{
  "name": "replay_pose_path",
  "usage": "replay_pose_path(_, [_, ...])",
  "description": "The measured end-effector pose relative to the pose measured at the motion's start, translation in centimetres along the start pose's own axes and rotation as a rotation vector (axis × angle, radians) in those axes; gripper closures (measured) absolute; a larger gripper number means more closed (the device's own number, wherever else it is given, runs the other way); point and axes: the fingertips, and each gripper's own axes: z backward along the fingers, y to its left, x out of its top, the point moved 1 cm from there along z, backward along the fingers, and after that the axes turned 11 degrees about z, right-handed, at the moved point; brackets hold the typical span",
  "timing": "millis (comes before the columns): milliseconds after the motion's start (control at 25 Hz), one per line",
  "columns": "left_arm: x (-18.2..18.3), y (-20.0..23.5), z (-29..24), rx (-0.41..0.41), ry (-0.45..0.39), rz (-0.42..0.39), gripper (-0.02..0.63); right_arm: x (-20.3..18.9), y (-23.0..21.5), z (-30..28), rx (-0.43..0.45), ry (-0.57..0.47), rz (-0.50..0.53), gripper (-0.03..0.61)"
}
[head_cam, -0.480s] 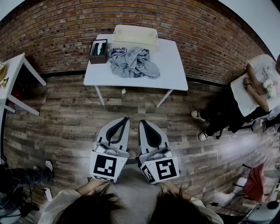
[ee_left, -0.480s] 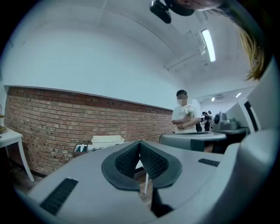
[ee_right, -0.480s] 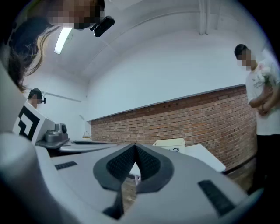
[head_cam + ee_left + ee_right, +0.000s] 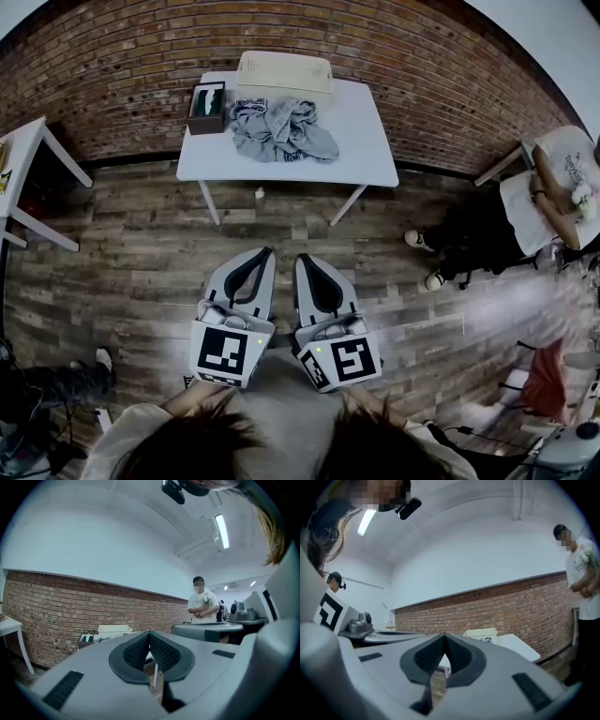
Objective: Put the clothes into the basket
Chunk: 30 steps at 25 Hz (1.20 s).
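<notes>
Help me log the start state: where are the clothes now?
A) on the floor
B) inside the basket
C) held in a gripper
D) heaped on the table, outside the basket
D: the clothes lie in a heap on the table, on the near side of the basket, not in it.

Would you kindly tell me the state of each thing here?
left gripper: shut, empty.
right gripper: shut, empty.
clothes: crumpled heap on the white table, untouched.
basket: behind the clothes; inside not visible.
brown box: upright, left of the clothes.
</notes>
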Motion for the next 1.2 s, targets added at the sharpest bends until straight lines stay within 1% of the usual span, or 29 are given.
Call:
replay_pose_path(80, [-0.1, 0.5, 0.4, -0.001, 0.002, 0.001, 0.606, -0.2, 0.2, -0.1, -0.009, 0.001, -0.031, 0.572])
replay_pose_path(200, [-0.2, 1.6, 0.9, 0.005, 0.003, -0.011, 0.606, -0.3, 0.7, -0.5, -0.021, -0.005, -0.042, 0.572])
replay_pose_path(320, [-0.3, 2.6, 1.3, 0.009, 0.002, -0.009, 0.606, -0.5, 1.6, -0.8, -0.016, -0.006, -0.039, 0.572])
replay_pose_path(480, [-0.5, 3.1, 1.4, -0.008, 0.003, -0.007, 0.606, -0.8, 2.4, -1.2, -0.018, 0.001, -0.028, 0.572])
replay_pose_path(800, [-0.4, 3.8, 1.3, -0.028, 0.005, 0.004, 0.606, -0.6, 2.5, -1.7, -0.04, 0.011, -0.014, 0.572])
replay_pose_path(1000, [0.1, 4.5, 0.8, -0.023, -0.01, 0.005, 0.606, -0.2, 2.2, -2.5, -0.039, 0.006, -0.001, 0.572])
replay_pose_path(1200, [-0.2, 5.0, 0.5, -0.023, -0.001, 0.014, 0.606, -0.2, 1.9, -2.7, -0.051, 0.009, 0.003, 0.572])
